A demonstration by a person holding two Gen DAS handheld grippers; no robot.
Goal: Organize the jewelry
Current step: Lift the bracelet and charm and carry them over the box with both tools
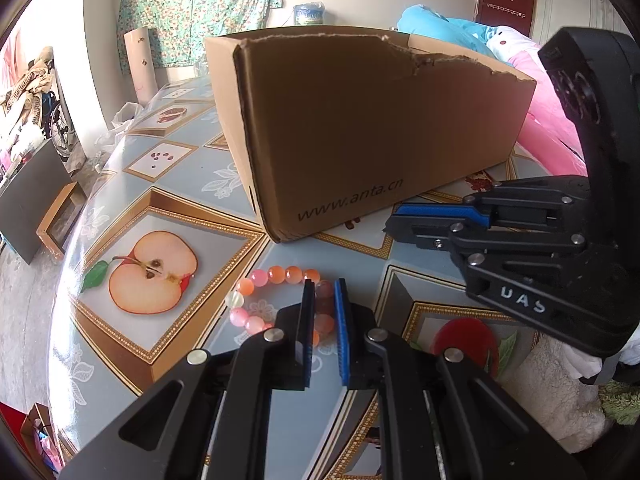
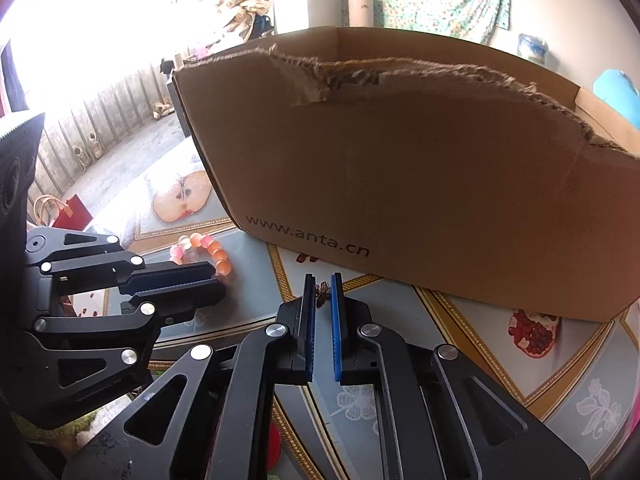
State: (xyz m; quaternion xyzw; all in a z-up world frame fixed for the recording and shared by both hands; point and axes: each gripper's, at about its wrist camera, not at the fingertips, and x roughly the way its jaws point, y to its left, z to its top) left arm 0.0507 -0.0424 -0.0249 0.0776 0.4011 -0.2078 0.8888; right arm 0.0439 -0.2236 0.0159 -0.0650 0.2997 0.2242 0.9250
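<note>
While your left gripper (image 1: 325,292) sits clamped on the bracelet (image 1: 260,300), its pads pinching the beads on the near right of the loop, the rest of the bracelet lies flat on the table (image 1: 120,208), just in front of the box's near left corner. Your right gripper (image 2: 322,288) is clamped too: a small brass-coloured charm (image 2: 321,295), maybe a brooch or earring, sits between the tips, near the table's surface, just in front of the box (image 2: 400,168) at its printed wall. I can't tell if the charm has cleared the table yet.

Step, as I read it: both pieces gripped, nothing in the box. Next move calls for lifting each piece over the torn top edge, which dips lowest near the right end, then letting go inside. Lift straight; the bracelet may swing or drag since only one side is pinched. The charm is tiny, so keep the squeeze steady.

View differences: the left wrist shows the beads between the pads and the right gripper only from the side, charm hidden. The right wrist shows the charm, plus the left gripper lying over the bracelet, but not that grip. Neither view shows the box's floor.
</note>
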